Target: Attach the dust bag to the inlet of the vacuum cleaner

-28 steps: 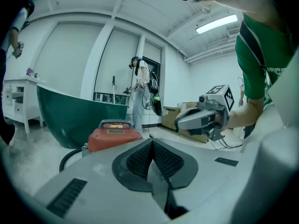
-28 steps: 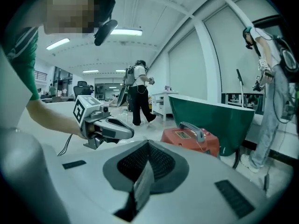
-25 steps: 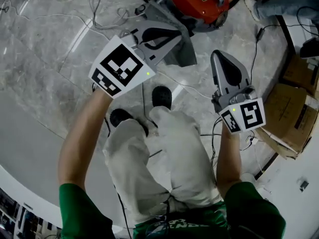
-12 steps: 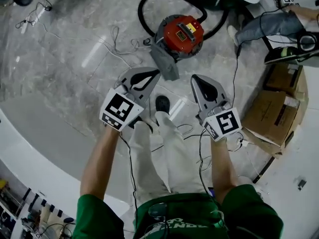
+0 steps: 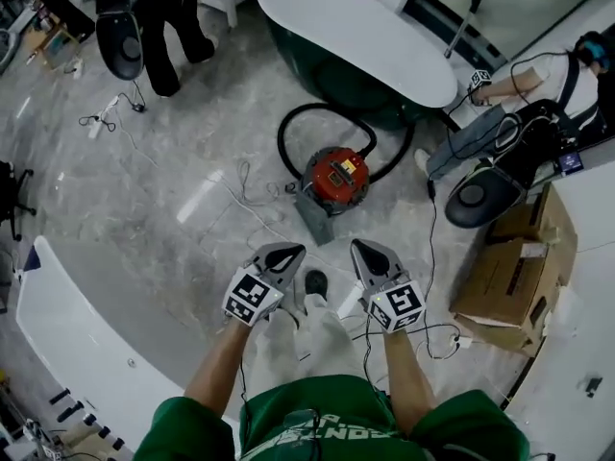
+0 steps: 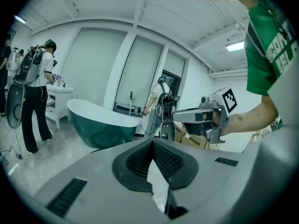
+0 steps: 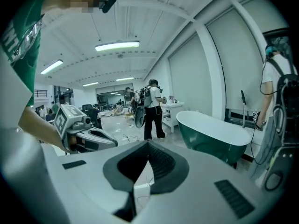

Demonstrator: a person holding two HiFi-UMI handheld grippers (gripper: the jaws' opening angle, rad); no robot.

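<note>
1. Head view: a person in a green shirt and white trousers stands on a grey marble floor [image 5: 144, 209]. They hold the left gripper [image 5: 290, 250] and the right gripper [image 5: 361, 246] side by side, both pointing forward and both empty. Farther ahead on the floor, well apart from both grippers, sits the round red vacuum cleaner [image 5: 336, 178]. Its black hose [image 5: 281, 145] loops behind it. The flat grey dust bag [image 5: 315, 221] lies on the floor touching the cleaner's near side; whether it is joined to the inlet cannot be told. A dark green bathtub with a white rim [image 5: 356, 27] stands beyond. Brown cardboard boxes [image 5: 509, 277] sit at the right.

2. Left gripper view: the two grey fingers [image 6: 135, 160], lined with black ribbed pads, meet at their tips with nothing between them. The right gripper appears beyond, at the right, and the bathtub at the left.

3. Right gripper view: its fingers [image 7: 161, 164] are likewise pressed together and empty. The left gripper shows at the left and the bathtub at the right.
</note>
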